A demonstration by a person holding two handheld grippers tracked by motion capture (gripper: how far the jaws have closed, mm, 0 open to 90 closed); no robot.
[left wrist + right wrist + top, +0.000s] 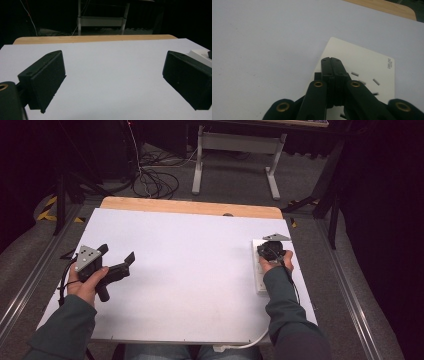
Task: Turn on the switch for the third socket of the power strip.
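The power strip (260, 270) lies at the right edge of the white table (190, 270), its long axis running near to far, with its white cable (245, 343) trailing off the near edge.

Going left to right: the left gripper (117, 262) is held over the left side of the table, well apart from the strip, jaws spread wide with nothing between them. In the left gripper view those jaws frame bare tabletop, and a corner of the strip (200, 55) shows far off to the right, beyond the right-hand jaw.

The middle of the table is bare.

At the right, the right gripper (270, 251) sits directly over the strip. In the right gripper view (331, 62) its jaws are pressed together, holding nothing, their tips over the strip's white face (362, 60), just beside the nearest socket slots (355, 73); whether the tips touch it I cannot tell.

The right hand (274, 265) is plainly the nearer one. What the coming move seems to turn on is that the strip lies straight below the closed tips, so pressing or pushing it fits better than grasping.
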